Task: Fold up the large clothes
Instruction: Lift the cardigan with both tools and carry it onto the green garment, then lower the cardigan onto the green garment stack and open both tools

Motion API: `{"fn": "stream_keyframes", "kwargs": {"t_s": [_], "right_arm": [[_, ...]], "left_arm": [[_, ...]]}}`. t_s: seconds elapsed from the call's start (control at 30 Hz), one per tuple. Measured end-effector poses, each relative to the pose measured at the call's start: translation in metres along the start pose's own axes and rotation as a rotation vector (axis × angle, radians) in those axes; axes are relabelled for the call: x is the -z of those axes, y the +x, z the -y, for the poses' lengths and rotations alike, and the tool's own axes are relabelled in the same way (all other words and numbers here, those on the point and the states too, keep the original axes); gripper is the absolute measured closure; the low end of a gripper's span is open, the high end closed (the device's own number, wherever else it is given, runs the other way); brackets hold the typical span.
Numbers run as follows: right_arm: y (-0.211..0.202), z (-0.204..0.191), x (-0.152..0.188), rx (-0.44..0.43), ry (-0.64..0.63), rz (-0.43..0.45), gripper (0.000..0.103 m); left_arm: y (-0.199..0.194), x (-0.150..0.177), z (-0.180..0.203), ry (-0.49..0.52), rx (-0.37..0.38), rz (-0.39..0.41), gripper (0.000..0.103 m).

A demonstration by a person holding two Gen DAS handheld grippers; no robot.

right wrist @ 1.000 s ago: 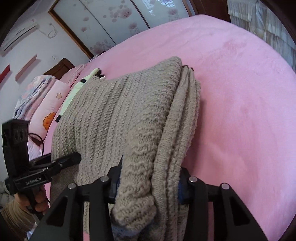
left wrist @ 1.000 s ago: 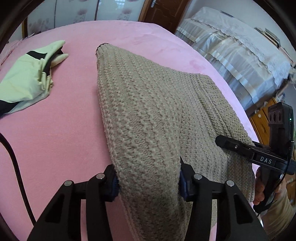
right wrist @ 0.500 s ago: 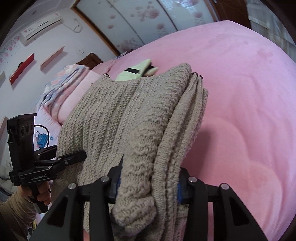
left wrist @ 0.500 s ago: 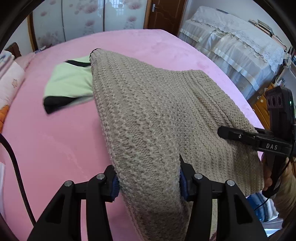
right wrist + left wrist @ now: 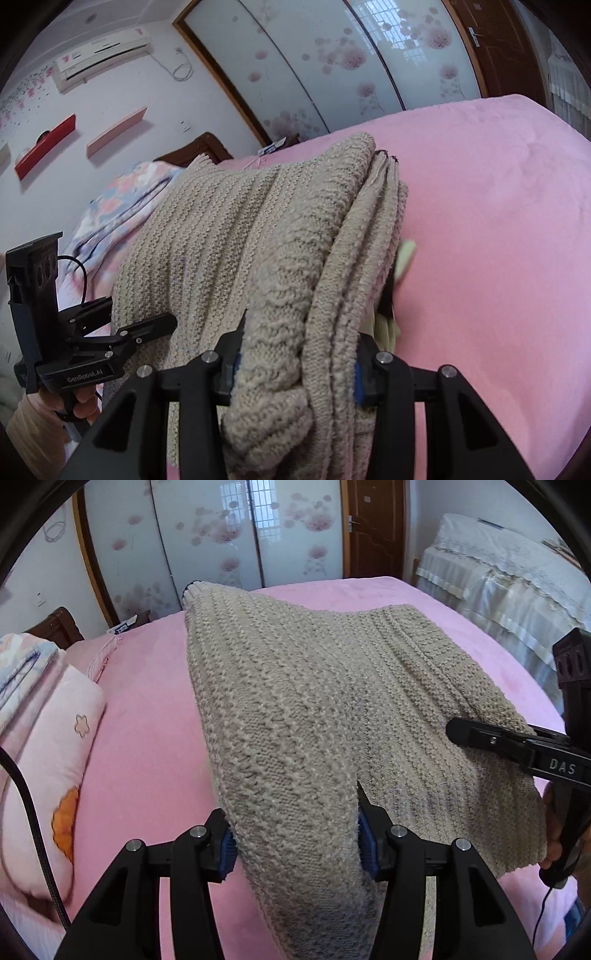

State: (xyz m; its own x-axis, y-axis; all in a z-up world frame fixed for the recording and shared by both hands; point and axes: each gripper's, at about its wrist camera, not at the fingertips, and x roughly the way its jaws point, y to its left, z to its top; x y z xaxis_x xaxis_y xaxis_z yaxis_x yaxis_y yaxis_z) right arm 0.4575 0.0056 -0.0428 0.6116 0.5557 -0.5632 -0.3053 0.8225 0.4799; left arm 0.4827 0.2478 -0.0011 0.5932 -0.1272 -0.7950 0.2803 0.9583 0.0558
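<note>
A folded beige knit sweater (image 5: 295, 709) hangs lifted above the pink bed (image 5: 147, 731), held between both grippers. My left gripper (image 5: 295, 845) is shut on one end of the sweater. My right gripper (image 5: 295, 376) is shut on the other end, a thick bundle of several layers (image 5: 280, 266). The right gripper also shows at the right of the left wrist view (image 5: 517, 742), and the left gripper shows at the left of the right wrist view (image 5: 122, 332). A pale green garment (image 5: 404, 258) peeks out under the sweater on the bed.
A pink pillow (image 5: 48, 760) and folded floral bedding (image 5: 122, 199) lie at the bed's head. A second bed with a white cover (image 5: 509, 579) stands to the right. Sliding wardrobe doors (image 5: 229, 539) and a brown door (image 5: 373, 528) are behind.
Both grippers have lifted the sweater higher and tilted up, so the wall and wardrobe now show. The green garment has dropped out of the left view, hidden under the sweater.
</note>
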Motion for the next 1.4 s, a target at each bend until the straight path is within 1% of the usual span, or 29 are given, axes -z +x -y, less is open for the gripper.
{"fn": "stream_keyframes", "kwargs": {"t_s": [0.03, 0.07, 0.1, 0.13, 0.17, 0.2, 0.27, 0.33, 0.37, 0.4, 0.43, 0.47, 0.57, 0.6, 0.63, 0.67, 0.7, 0.73, 0.77, 0.8, 0.9, 0.97, 1.07, 1.2, 1.23, 1.27, 1.33, 1.4], "right_arm": [[0.021, 0.004, -0.010, 0.008, 0.007, 0.008, 0.061], [0.037, 0.008, -0.016, 0.009, 0.022, 0.010, 0.061], [0.056, 0.014, -0.023, 0.009, 0.032, 0.010, 0.061], [0.077, 0.020, -0.029, 0.018, 0.039, 0.009, 0.061], [0.090, 0.024, -0.032, 0.021, 0.045, 0.006, 0.061], [0.108, 0.030, -0.036, 0.025, 0.049, 0.002, 0.061], [0.139, 0.044, -0.037, 0.042, 0.062, -0.019, 0.061], [0.172, 0.057, -0.033, 0.085, 0.039, -0.073, 0.061], [0.183, 0.064, -0.027, 0.113, 0.020, -0.097, 0.060], [0.196, 0.072, -0.020, 0.130, -0.003, -0.113, 0.059], [0.200, 0.076, -0.016, 0.140, -0.020, -0.111, 0.057], [0.203, 0.081, -0.014, 0.141, -0.032, -0.104, 0.055], [0.202, 0.095, -0.004, 0.097, -0.020, -0.092, 0.049], [0.200, 0.095, -0.004, 0.091, -0.015, -0.093, 0.048], [0.198, 0.092, -0.004, 0.105, -0.021, -0.096, 0.046], [0.197, 0.089, -0.006, 0.127, -0.029, -0.096, 0.041], [0.188, 0.085, -0.005, 0.162, -0.044, -0.095, 0.037], [0.182, 0.079, -0.006, 0.189, -0.060, -0.093, 0.035], [0.176, 0.074, -0.008, 0.203, -0.069, -0.092, 0.034], [0.168, 0.071, -0.009, 0.204, -0.069, -0.091, 0.034], [0.141, 0.065, -0.012, 0.172, -0.047, -0.089, 0.034], [0.123, 0.055, -0.017, 0.173, -0.046, -0.090, 0.034], [0.086, 0.043, -0.016, 0.162, -0.030, -0.108, 0.034], [0.017, 0.023, -0.006, 0.110, -0.007, -0.119, 0.034], [-0.003, 0.016, -0.003, 0.106, -0.007, -0.119, 0.034], [-0.027, 0.008, 0.000, 0.104, -0.012, -0.121, 0.034], [-0.062, -0.004, 0.004, 0.112, -0.015, -0.119, 0.034], [-0.103, -0.017, 0.011, 0.133, -0.023, -0.116, 0.034]], "left_arm": [[0.023, -0.013, -0.015, -0.003, -0.009, -0.004, 0.052], [0.043, -0.024, -0.022, -0.011, -0.020, -0.012, 0.051], [0.057, -0.030, -0.027, -0.018, -0.028, -0.019, 0.051], [0.082, -0.039, -0.039, -0.029, -0.039, -0.029, 0.050], [0.099, -0.047, -0.037, -0.043, -0.047, -0.035, 0.049], [0.125, -0.050, -0.047, -0.071, -0.059, -0.045, 0.049], [0.164, -0.047, -0.061, -0.110, -0.087, -0.066, 0.046], [0.203, -0.036, -0.064, -0.139, -0.139, -0.099, 0.042], [0.211, -0.031, -0.064, -0.146, -0.154, -0.088, 0.034], [0.220, -0.022, -0.066, -0.148, -0.190, -0.046, 0.022], [0.224, -0.018, -0.066, -0.150, -0.196, -0.016, 0.019], [0.227, -0.015, -0.066, -0.158, -0.181, 0.000, 0.017], [0.229, -0.007, -0.072, -0.192, -0.140, 0.014, 0.016], [0.227, -0.004, -0.075, -0.198, -0.145, 0.012, 0.014], [0.225, -0.005, -0.074, -0.200, -0.151, 0.010, 0.014], [0.223, -0.006, -0.072, -0.200, -0.157, 0.009, 0.014], [0.222, -0.008, -0.072, -0.203, -0.165, 0.006, 0.013], [0.219, -0.008, -0.070, -0.204, -0.169, 0.001, 0.013], [0.214, -0.008, -0.067, -0.204, -0.179, -0.006, 0.013], [0.209, -0.004, -0.071, -0.203, -0.184, -0.010, 0.013], [0.183, 0.004, -0.062, -0.189, -0.206, -0.033, 0.013], [0.164, 0.009, -0.057, -0.186, -0.204, -0.044, 0.013], [0.125, 0.012, -0.043, -0.194, -0.194, -0.044, 0.013], [0.050, 0.019, -0.017, -0.233, -0.178, -0.024, 0.013], [0.023, 0.022, -0.006, -0.245, -0.165, -0.026, 0.013], [0.003, 0.024, 0.002, -0.244, -0.156, -0.021, 0.013], [-0.040, 0.027, 0.022, -0.229, -0.163, -0.004, 0.013], [-0.074, 0.031, 0.040, -0.211, -0.175, 0.014, 0.013]]}}
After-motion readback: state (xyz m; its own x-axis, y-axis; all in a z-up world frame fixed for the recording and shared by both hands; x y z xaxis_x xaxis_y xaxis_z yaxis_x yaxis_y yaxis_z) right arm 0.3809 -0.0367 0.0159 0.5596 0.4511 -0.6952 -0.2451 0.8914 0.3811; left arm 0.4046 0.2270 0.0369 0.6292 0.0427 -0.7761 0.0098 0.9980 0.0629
